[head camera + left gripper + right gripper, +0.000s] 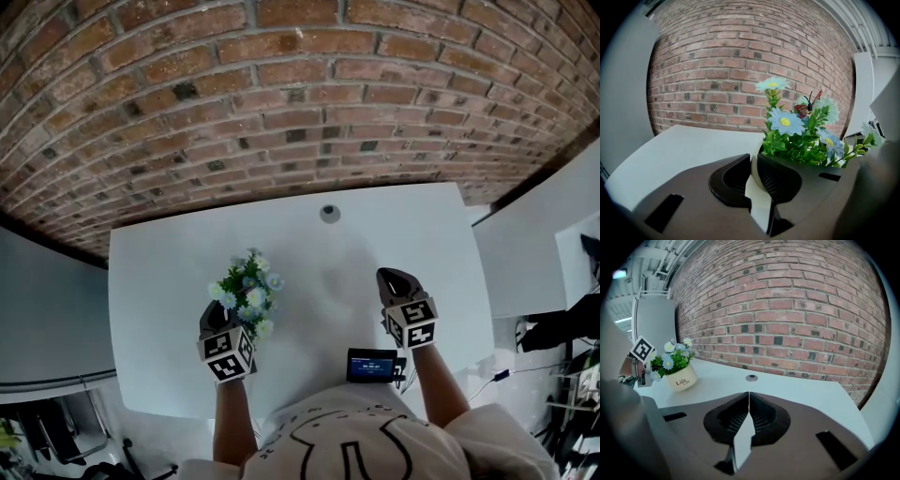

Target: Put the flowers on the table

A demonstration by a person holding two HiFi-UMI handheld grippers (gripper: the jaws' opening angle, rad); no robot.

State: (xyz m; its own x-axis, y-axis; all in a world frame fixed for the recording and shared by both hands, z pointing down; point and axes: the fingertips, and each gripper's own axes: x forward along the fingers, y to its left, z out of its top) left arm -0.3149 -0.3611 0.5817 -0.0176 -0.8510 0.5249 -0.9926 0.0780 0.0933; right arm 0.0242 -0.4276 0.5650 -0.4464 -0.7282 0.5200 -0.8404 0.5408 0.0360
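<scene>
A small cream pot [682,378] of blue and white flowers [248,291] with green leaves stands on the white table [422,234], left of centre. My left gripper [218,317] is at the pot's near side. In the left gripper view the jaws are closed on the pot's cream rim [757,169], and the flowers [797,136] rise just beyond with a small red butterfly among them. My right gripper [396,279] hovers over the table to the right of the pot, apart from it. Its jaws [749,401] are shut with nothing between them.
A round grey grommet [329,213] is set into the table near the brick wall [281,94]. A small black device with a screen [372,365] lies at the table's near edge. Another white surface [525,253] adjoins on the right.
</scene>
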